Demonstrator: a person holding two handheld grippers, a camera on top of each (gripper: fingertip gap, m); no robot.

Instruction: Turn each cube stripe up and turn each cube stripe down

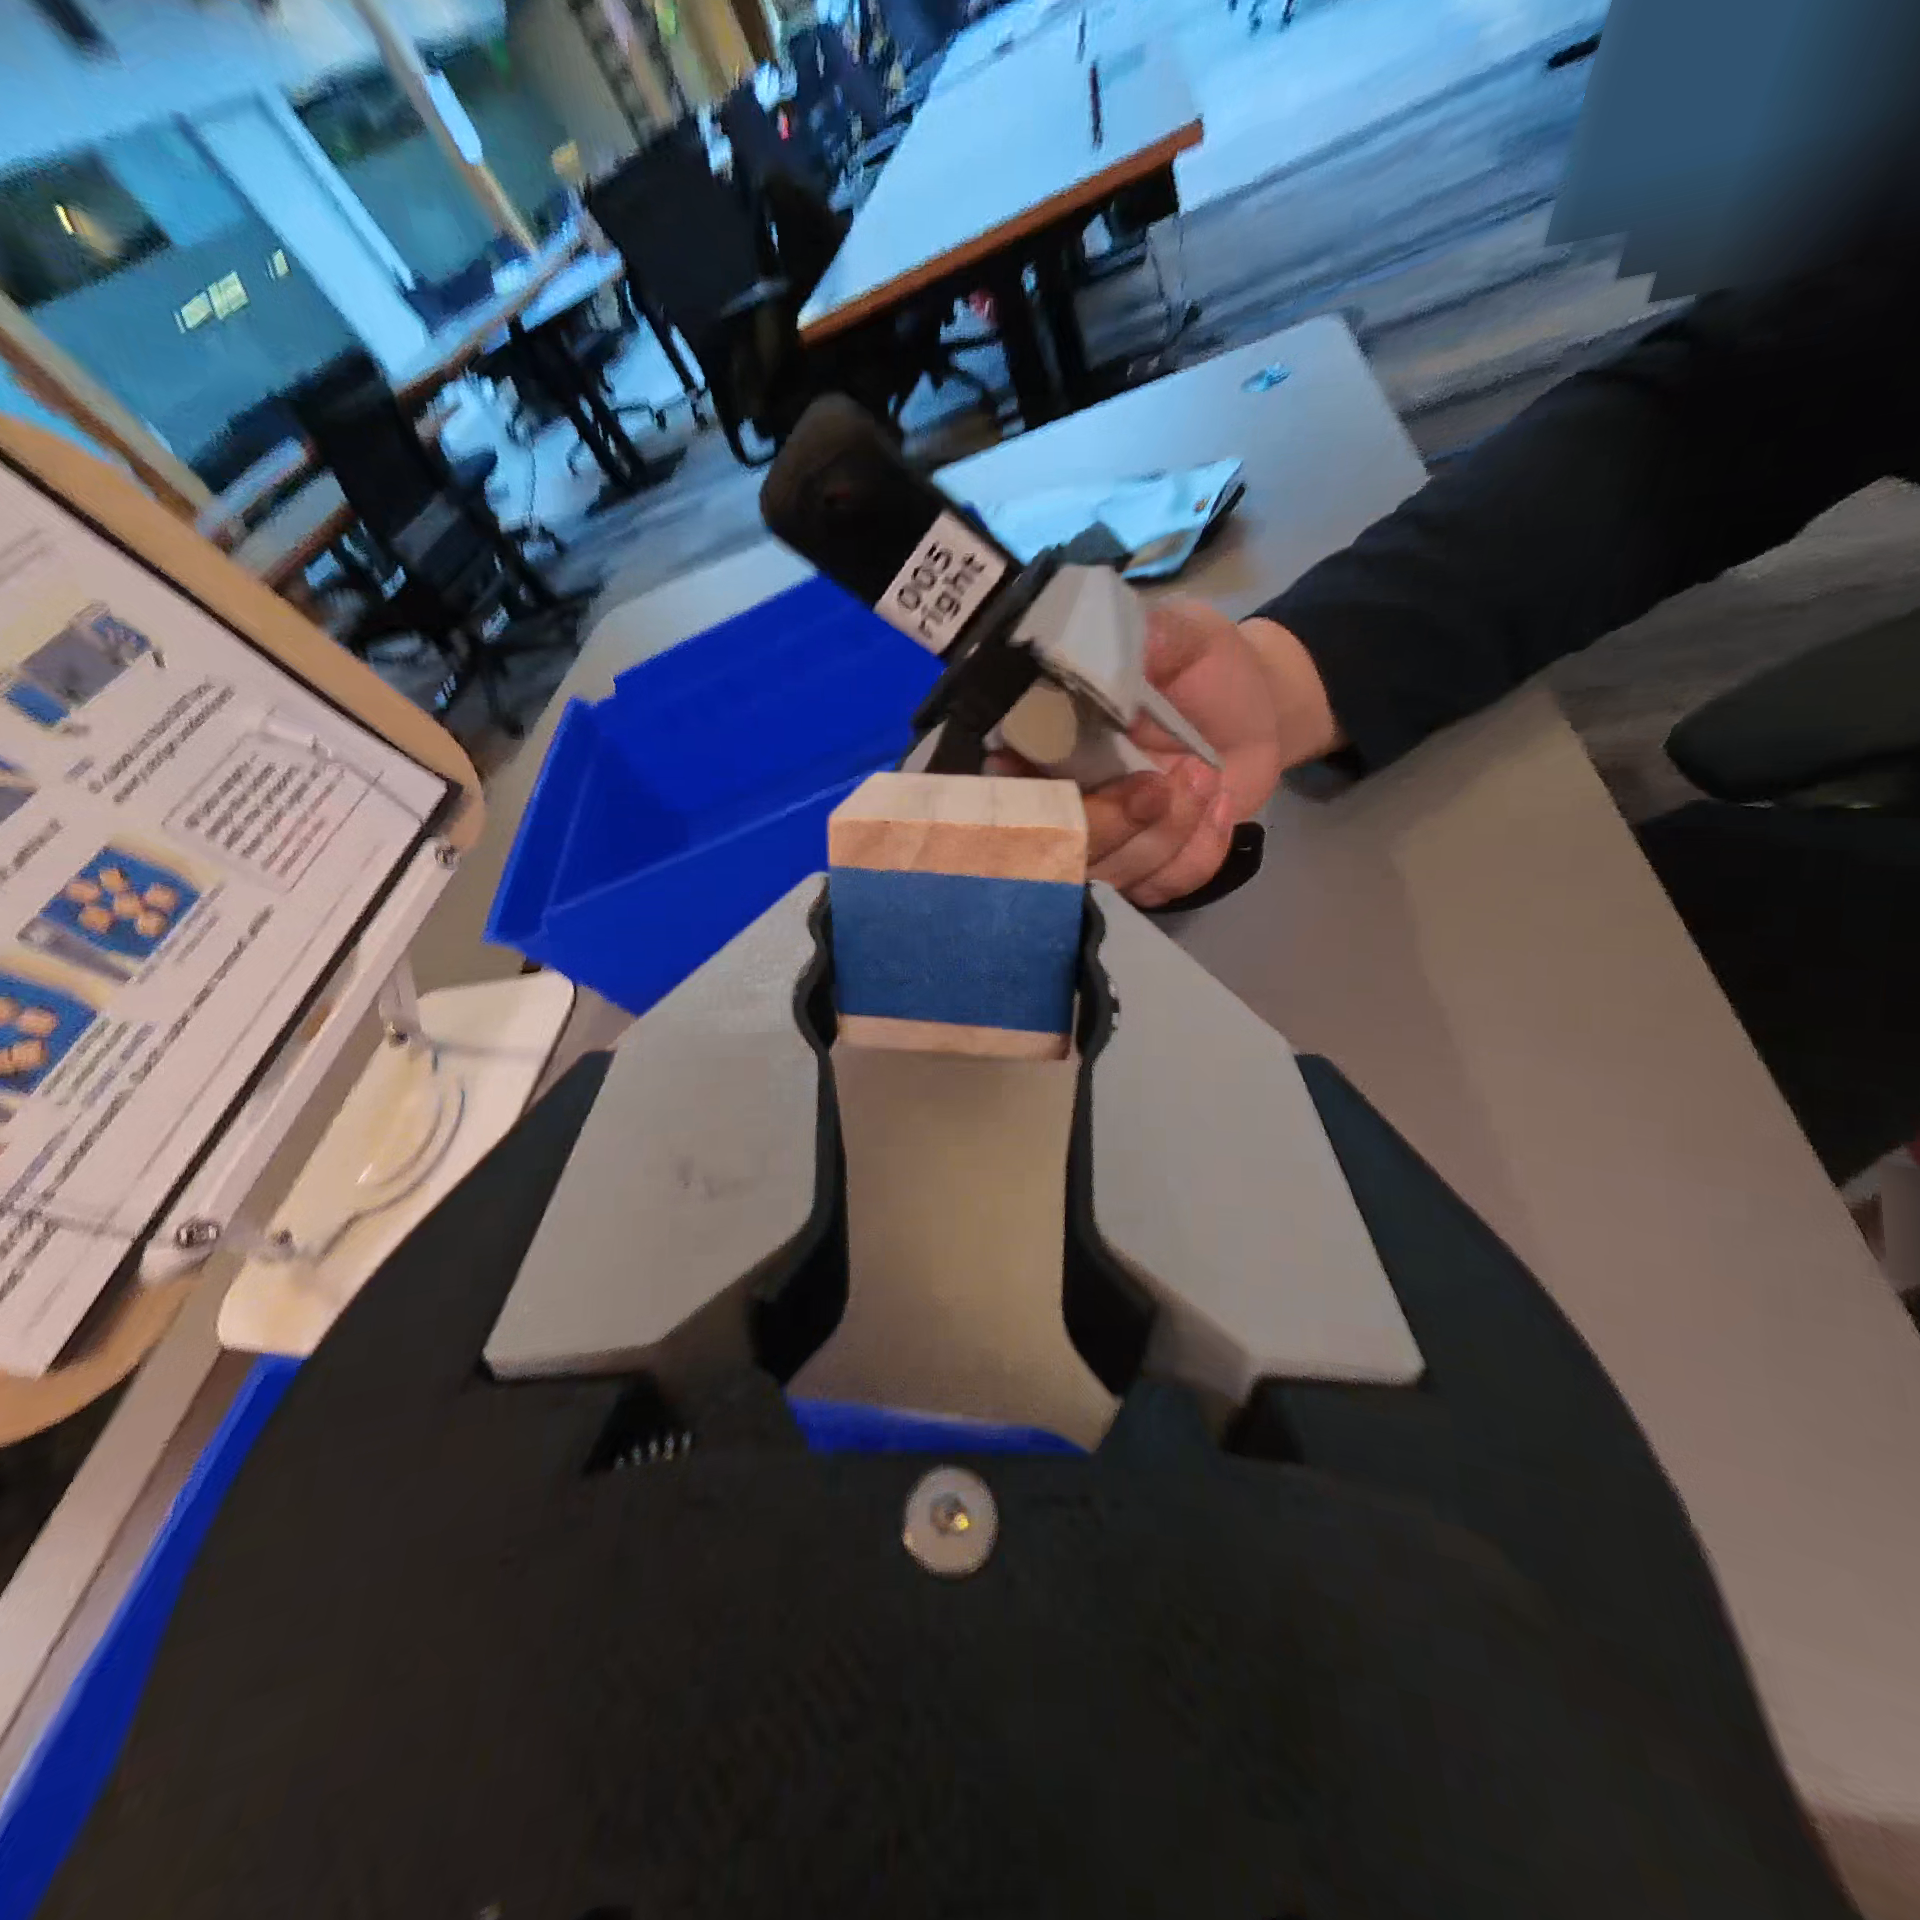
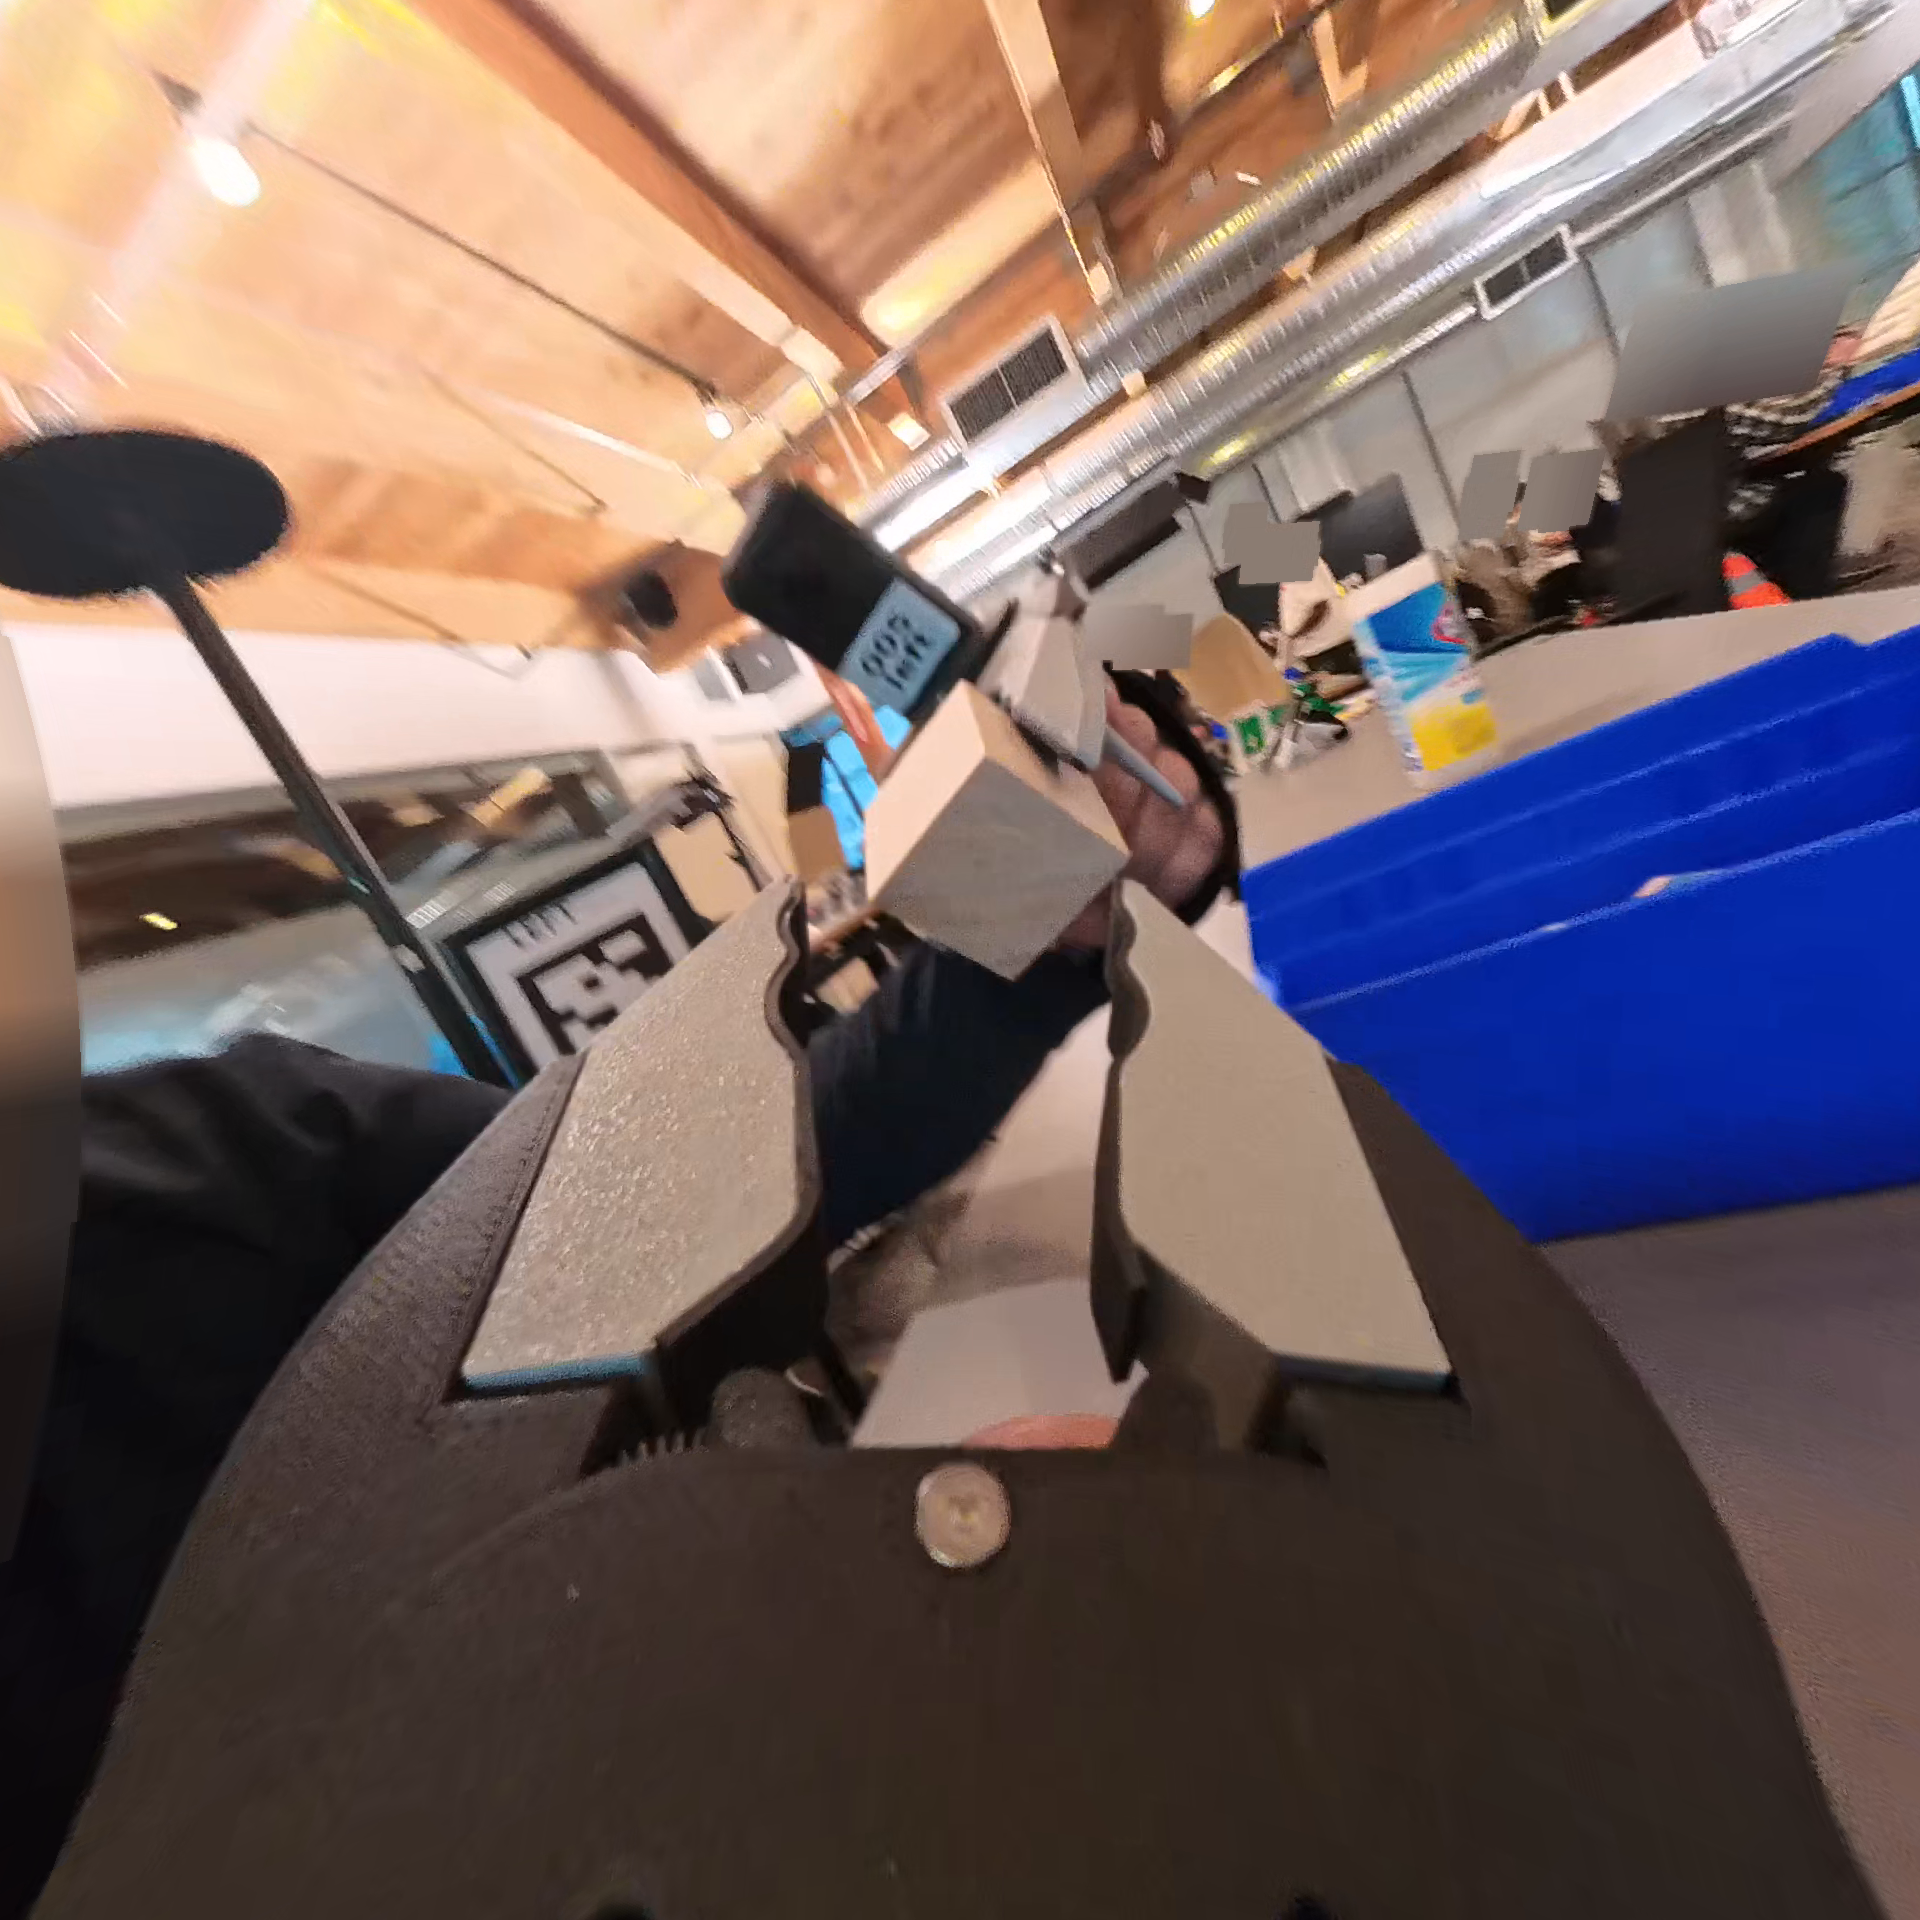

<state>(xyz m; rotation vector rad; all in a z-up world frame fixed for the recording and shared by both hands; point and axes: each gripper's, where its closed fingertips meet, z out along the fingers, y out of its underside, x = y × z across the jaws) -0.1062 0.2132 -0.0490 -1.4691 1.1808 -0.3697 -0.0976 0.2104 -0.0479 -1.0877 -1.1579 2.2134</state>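
Cube (image 1: 954,920) sat clamped between left gripper (image 1: 954,966) fingertips above grey table (image 1: 1455,1039), blue stripe facing camera, horizontal. Right gripper (image 2: 956,935) stood apart, empty. Blue bin (image 1: 665,831) behind; contents hidden.

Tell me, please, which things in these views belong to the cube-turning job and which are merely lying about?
Part of the job:
- wooden cube with a blue stripe, clamped in the left hand-held gripper
- right hand-held gripper, open
- blue bins

Just lying about:
- instruction sheet on a stand
- papers on the far table
- wipes canister
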